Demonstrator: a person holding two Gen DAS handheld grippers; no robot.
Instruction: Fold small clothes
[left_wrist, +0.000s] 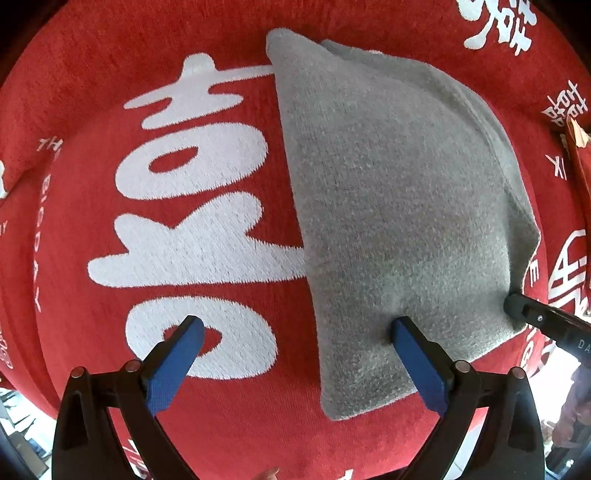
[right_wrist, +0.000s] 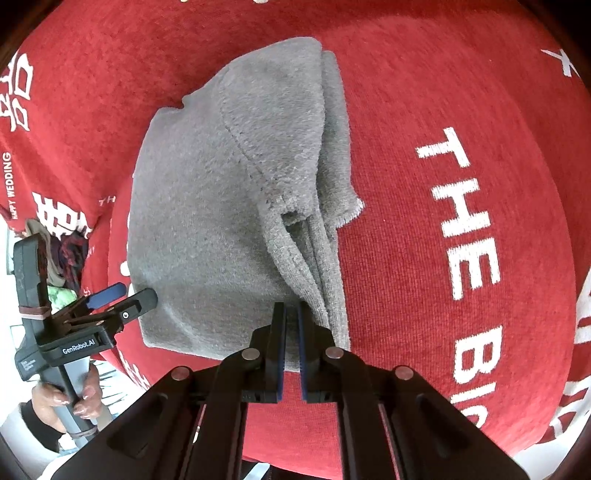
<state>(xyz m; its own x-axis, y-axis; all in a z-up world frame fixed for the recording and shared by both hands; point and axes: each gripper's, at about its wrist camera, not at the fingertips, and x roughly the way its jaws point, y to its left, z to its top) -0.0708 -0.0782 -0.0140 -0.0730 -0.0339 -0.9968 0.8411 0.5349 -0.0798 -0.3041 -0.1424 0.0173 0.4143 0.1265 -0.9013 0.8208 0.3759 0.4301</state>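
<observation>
Left wrist view: the left gripper (left_wrist: 297, 330) is spread wide and holding nothing. One blue finger (left_wrist: 413, 354) presses on the near part of the grey fleece garment (left_wrist: 388, 206), the other hangs over the red wedding blanket (left_wrist: 110, 55) with its big white lettering. The garment lies flat on the blanket ahead and to the right of this gripper, already doubled over, with a second layer peeking out along the far right edge. The tip of the right gripper (left_wrist: 517, 306) is just touching the garment's right edge. Risk here, I'd say: fleece on fuzzy blanket drags, so if that one finger slides sideways it'll bunch the top layer and skew the fold.

Right wrist view: the right gripper (right_wrist: 291, 314) has its jaws nearly together, with only a thin slit between them. The garment (right_wrist: 207, 206) bottom hem sits right at the tips, but I can't tell whether any fabric is actually pinched or it's just nosed up against the edge. The sleeve or cuff layers (right_wrist: 325, 229) are stacked loosely on the right side with a gap open at the seam. The left gripper (right_wrist: 122, 299) shows at the garment's left edge, jaws apart. What could go wrong: if it grabs only the top layer, the lower ones stay behind and the stack splays when lifted.
</observation>
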